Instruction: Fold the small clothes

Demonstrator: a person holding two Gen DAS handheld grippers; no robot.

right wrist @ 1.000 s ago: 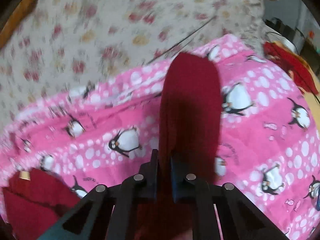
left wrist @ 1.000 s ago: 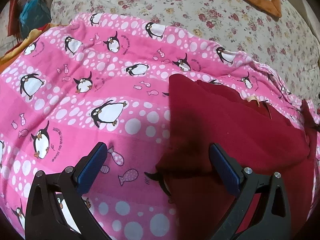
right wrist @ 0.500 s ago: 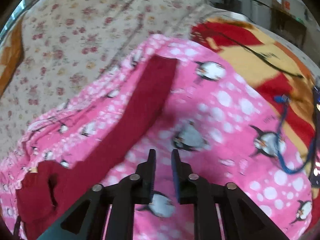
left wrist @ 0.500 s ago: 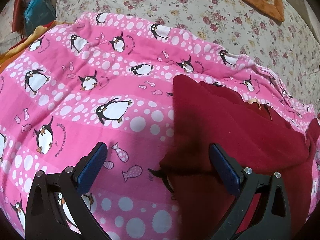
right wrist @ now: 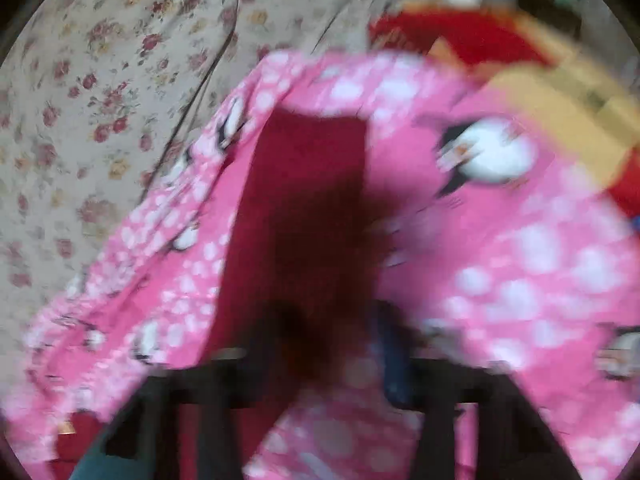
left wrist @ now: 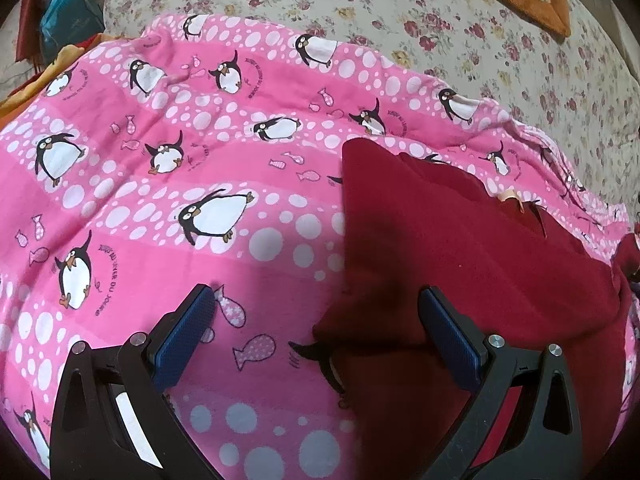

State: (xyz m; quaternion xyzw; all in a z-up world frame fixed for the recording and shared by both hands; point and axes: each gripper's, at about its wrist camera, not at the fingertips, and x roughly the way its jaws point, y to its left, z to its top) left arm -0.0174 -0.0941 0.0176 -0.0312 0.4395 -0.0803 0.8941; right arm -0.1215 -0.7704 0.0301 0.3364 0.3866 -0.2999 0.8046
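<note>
L gripper (left wrist: 316, 332) hovered w/ jaws spread wide over the pink penguin blanket (left wrist: 168, 184) on the bed, the dark red garment (left wrist: 460, 260) lying flat on the blanket under its R jaw. R gripper (right wrist: 340, 344): view blurred, jaws looked parted, garment's sleeve (right wrist: 304, 200) stretched ahead toward the floral sheet (right wrist: 100, 100).

the whole right wrist view is smeared with blur. the right gripper (right wrist: 340, 344) shows only as dark shapes, so how its jaws stand cannot be told, nor whether the red garment (right wrist: 308, 200) running ahead of it is touched. the penguin blanket (right wrist: 500, 260) prints beside it are unreadable. in the left wrist view, the garment (left wrist: 460, 248) runs off the edge right of the left gripper (left wrist: 316, 320) and behind its right finger (left wrist: 452, 344). small print beside the penguins is too fine to read.
</note>
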